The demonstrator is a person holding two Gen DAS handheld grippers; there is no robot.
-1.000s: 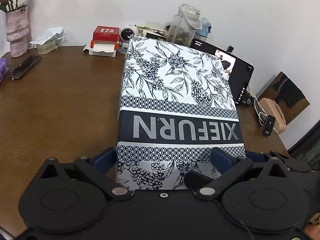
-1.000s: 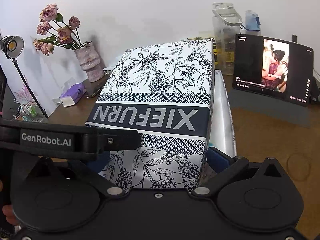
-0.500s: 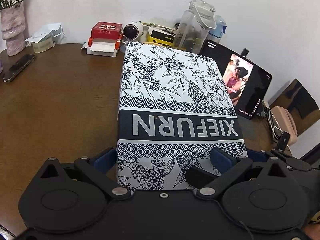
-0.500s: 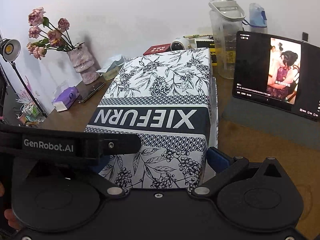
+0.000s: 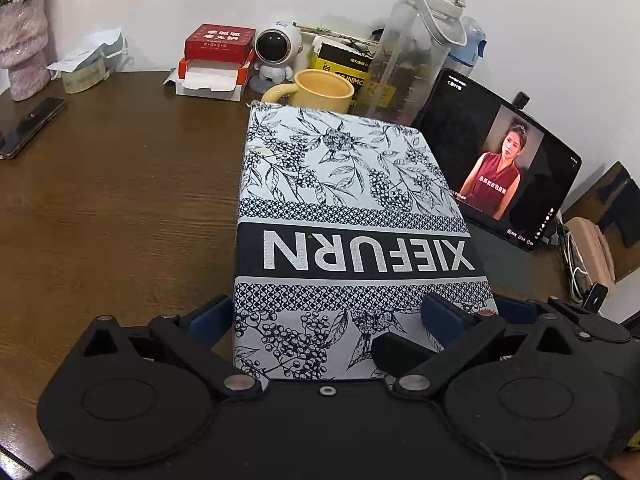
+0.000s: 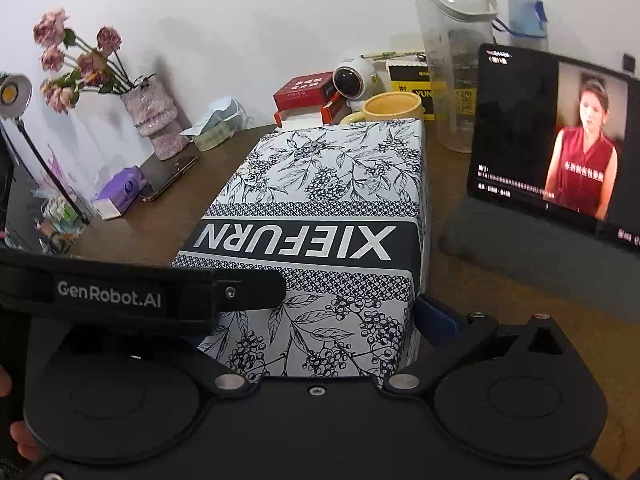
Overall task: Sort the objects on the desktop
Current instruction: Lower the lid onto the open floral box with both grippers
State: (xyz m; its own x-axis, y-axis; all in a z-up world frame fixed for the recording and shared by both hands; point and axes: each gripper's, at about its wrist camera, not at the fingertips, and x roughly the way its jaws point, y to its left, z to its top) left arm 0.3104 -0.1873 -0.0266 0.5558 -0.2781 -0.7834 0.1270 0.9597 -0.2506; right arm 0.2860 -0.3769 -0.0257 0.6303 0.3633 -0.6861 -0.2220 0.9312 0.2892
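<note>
A long box [image 5: 344, 200] printed with black-and-white leaves and the word XIEFURN lies lengthwise over the brown desk [image 5: 112, 208]. My left gripper [image 5: 326, 320] is shut on its near end, a blue pad against each side. In the right wrist view the same box [image 6: 332, 208] sits between the fingers of my right gripper [image 6: 320, 320], also shut on the near end. Its right pad [image 6: 436, 316] shows. The left one is hidden behind the left gripper's strap [image 6: 108, 296]. The box's far end is close to a yellow mug [image 5: 320, 90].
Behind the box stand a clear water jug [image 5: 412, 52], a yellow-black carton [image 5: 344, 60], a small astronaut figure [image 5: 276, 50] and a red box [image 5: 218, 42]. A lit tablet [image 5: 500, 168] leans at the right. A phone [image 5: 28, 126], a vase [image 6: 154, 120] and a purple pack [image 6: 120, 192] sit left.
Both grippers have brought the box down and nearer the desk. Its far end has dropped, so the yellow mug and the items behind it now show.
</note>
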